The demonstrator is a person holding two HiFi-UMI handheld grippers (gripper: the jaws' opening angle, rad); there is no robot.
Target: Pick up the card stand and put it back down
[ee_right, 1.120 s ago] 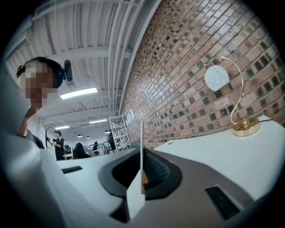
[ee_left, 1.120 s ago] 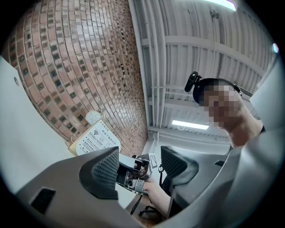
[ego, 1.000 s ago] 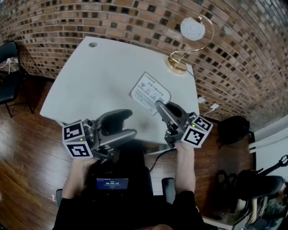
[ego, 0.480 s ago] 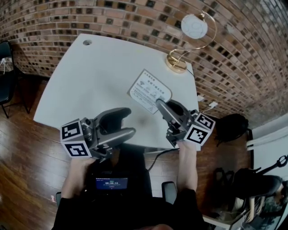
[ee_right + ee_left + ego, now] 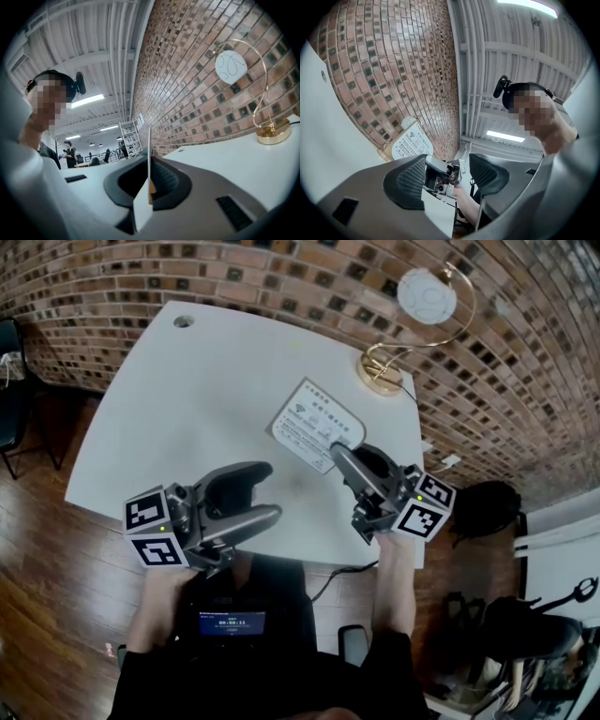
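The card stand (image 5: 314, 423) is a white printed sign at the right middle of the white table (image 5: 187, 418). My right gripper (image 5: 336, 453) is shut on its near right corner. In the right gripper view the card (image 5: 149, 154) shows edge-on as a thin white line pinched between the jaws. In the left gripper view the card stand (image 5: 411, 142) leans with its printed face up, but whether it is off the table I cannot tell. My left gripper (image 5: 272, 490) hangs open and empty over the table's near edge, left of the card.
A gold lamp base (image 5: 382, 381) with a curved arm and white disc (image 5: 427, 296) stands at the table's far right corner, just beyond the card. A brick wall runs behind the table. A cable hole (image 5: 184, 322) is at the far left, and a black chair (image 5: 14, 381) stands left.
The head view has shifted a little, so the table sits slightly differently in frame. Both grippers and the card keep about the same stance; the right stays shut on the card.
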